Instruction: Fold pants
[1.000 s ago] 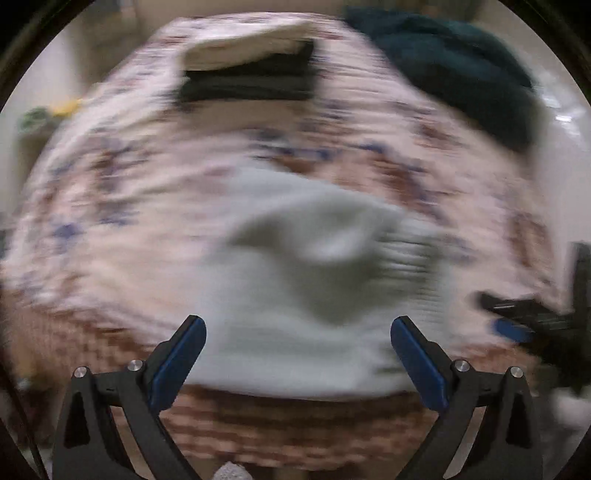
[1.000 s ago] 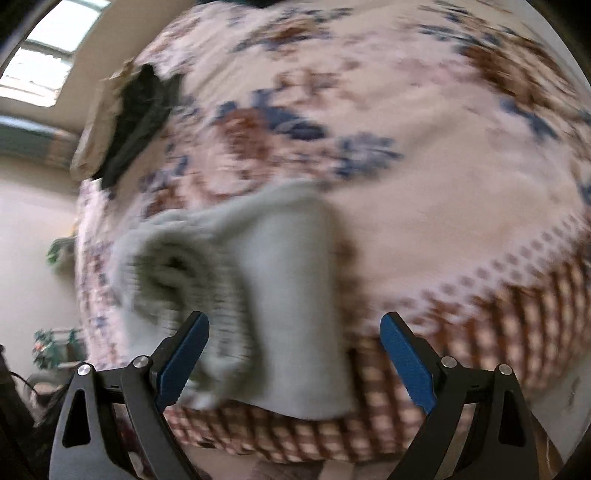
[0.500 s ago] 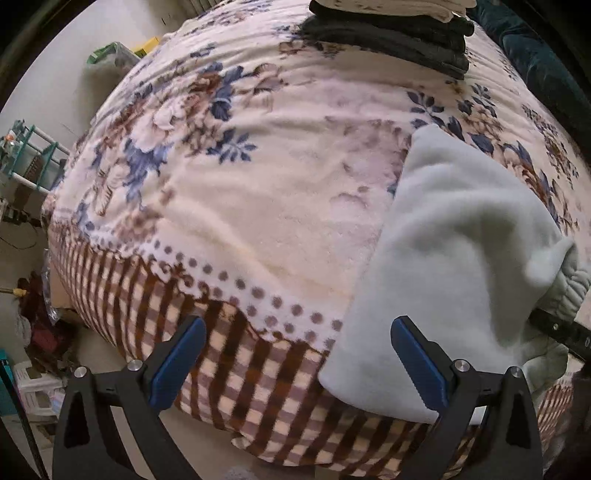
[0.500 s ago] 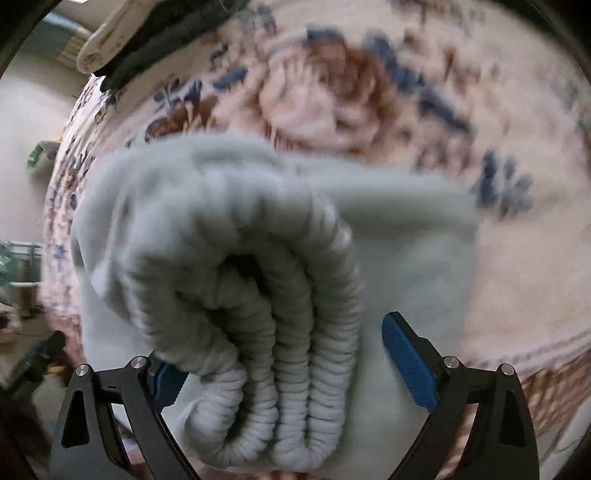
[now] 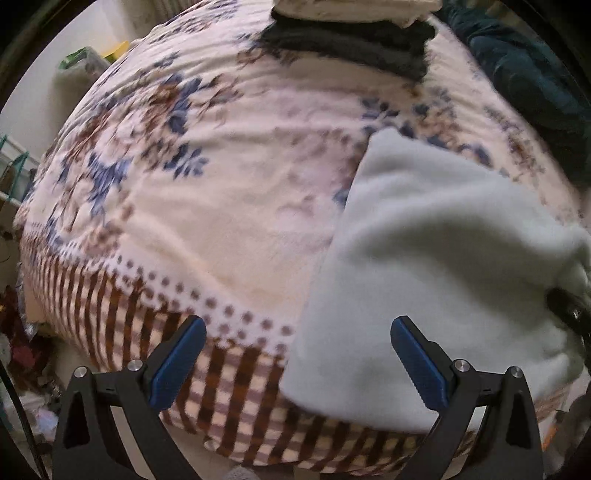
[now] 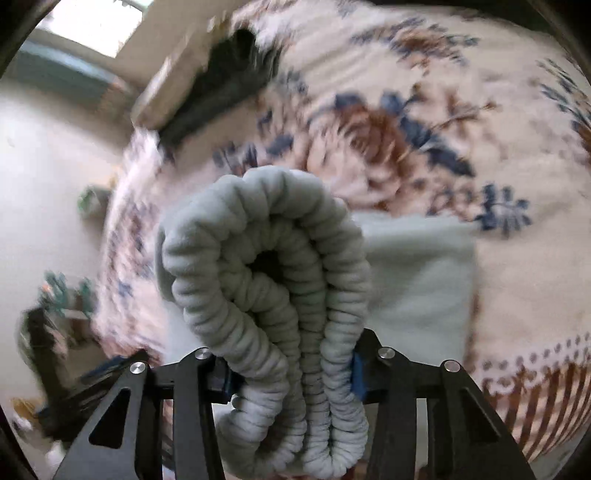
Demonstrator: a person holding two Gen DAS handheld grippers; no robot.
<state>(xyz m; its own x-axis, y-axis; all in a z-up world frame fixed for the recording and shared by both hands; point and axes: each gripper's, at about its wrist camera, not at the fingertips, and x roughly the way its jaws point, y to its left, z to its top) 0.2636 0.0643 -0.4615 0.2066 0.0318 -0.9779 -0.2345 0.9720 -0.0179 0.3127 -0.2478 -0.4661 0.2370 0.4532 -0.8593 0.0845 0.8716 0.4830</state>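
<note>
Pale grey-green fleece pants (image 5: 436, 273) lie on a floral blanket over the bed's near edge, at the right of the left wrist view. My left gripper (image 5: 295, 362) is open and empty, hovering over the bed edge just left of the pants. My right gripper (image 6: 290, 373) is shut on the pants' ribbed elastic waistband (image 6: 266, 295), which bunches up between its jaws; the rest of the pants (image 6: 417, 280) lies flat behind it. Part of the right gripper shows at the right edge of the left wrist view (image 5: 569, 314).
A floral blanket (image 5: 221, 184) with a brown checked border (image 5: 236, 384) covers the bed. A stack of folded dark and cream clothes (image 5: 354, 33) sits at the far side, also in the right wrist view (image 6: 221, 77). A dark teal garment (image 5: 528, 81) lies far right. Floor clutter lies left.
My right gripper has closed on the bunched waistband, which it only straddled before. My left gripper stays open and has shifted slightly closer to the pants' left edge.
</note>
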